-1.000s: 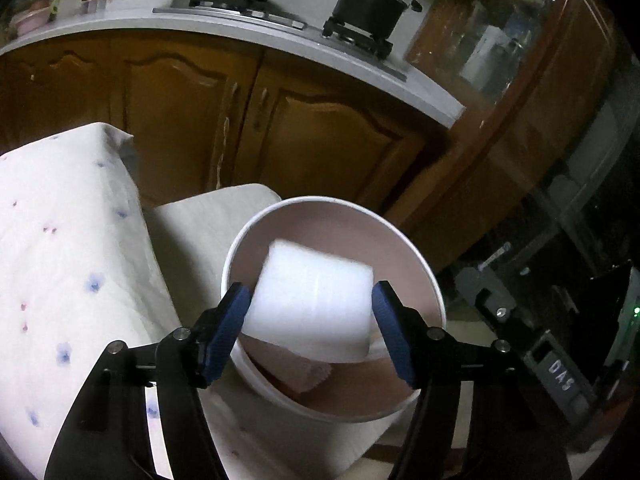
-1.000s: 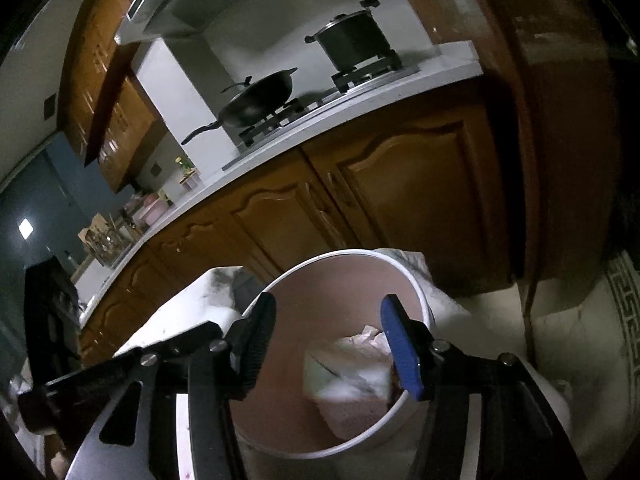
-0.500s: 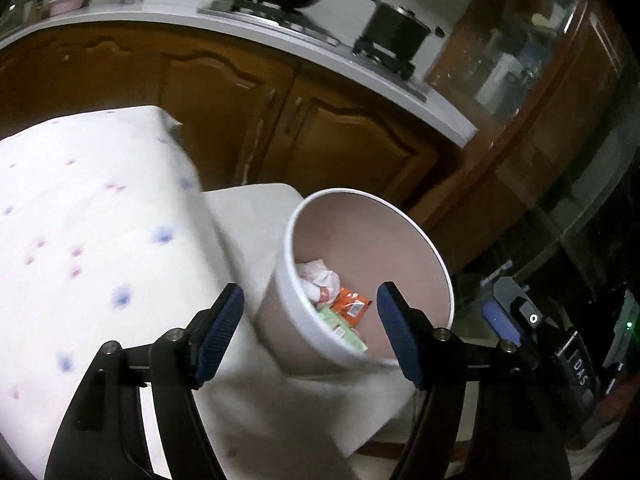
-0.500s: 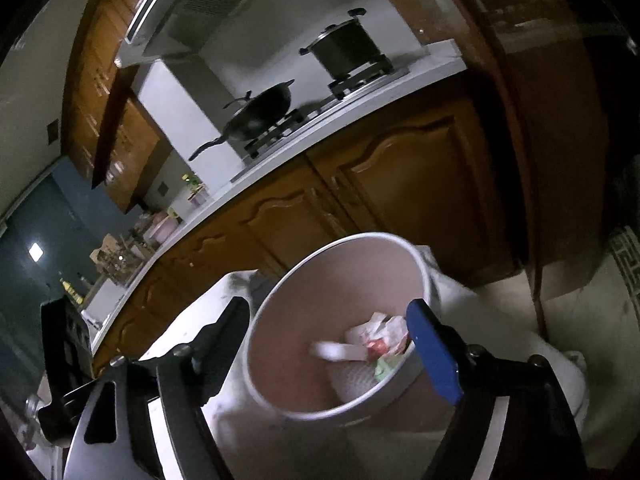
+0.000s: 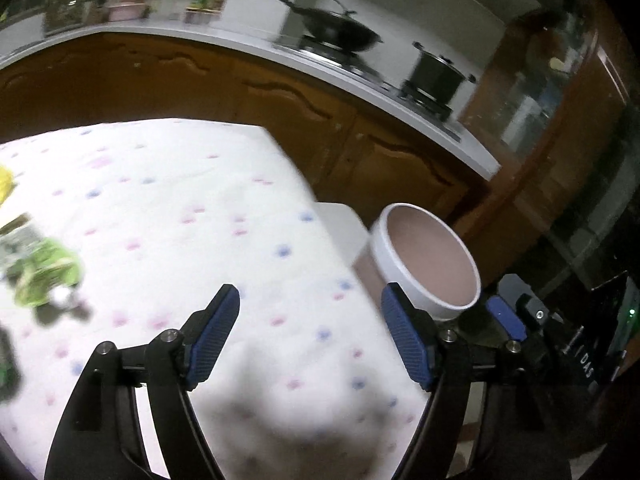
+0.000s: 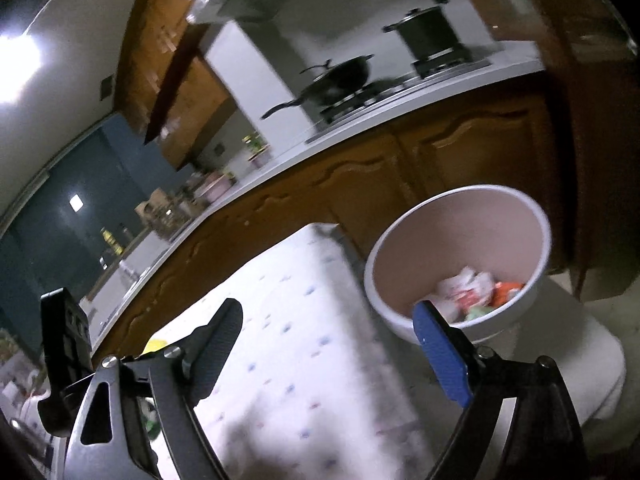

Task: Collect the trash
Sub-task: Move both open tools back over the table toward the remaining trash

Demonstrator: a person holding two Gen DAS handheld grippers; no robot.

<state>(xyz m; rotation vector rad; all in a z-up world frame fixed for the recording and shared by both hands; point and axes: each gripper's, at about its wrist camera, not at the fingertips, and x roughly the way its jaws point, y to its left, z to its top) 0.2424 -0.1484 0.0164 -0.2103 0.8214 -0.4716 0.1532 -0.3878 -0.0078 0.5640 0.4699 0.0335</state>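
Note:
A round white bin (image 5: 424, 260) with a pinkish inside stands just off the right edge of the table. In the right wrist view the bin (image 6: 460, 264) holds crumpled white, orange and green trash (image 6: 476, 290). My left gripper (image 5: 310, 332) hangs over the flowered tablecloth (image 5: 180, 216), jaws still opening, nothing between them. My right gripper (image 6: 332, 350) is over the table's right edge beside the bin, jaws also opening and empty. A blurred green wrapper (image 5: 44, 272) lies at the table's left, with a yellow scrap (image 5: 5, 182) behind it.
Brown kitchen cabinets (image 5: 280, 92) under a white counter run behind the table. A wok (image 5: 336, 34) and a pot (image 5: 436, 74) sit on the stove. A white cushioned seat (image 6: 592, 372) carries the bin. The right gripper's blue finger (image 5: 506, 316) shows at the lower right of the left wrist view.
The white foam piece left my left gripper and went into the bin. Both grippers pulled back from above the bin toward the table, and both jaws widened.

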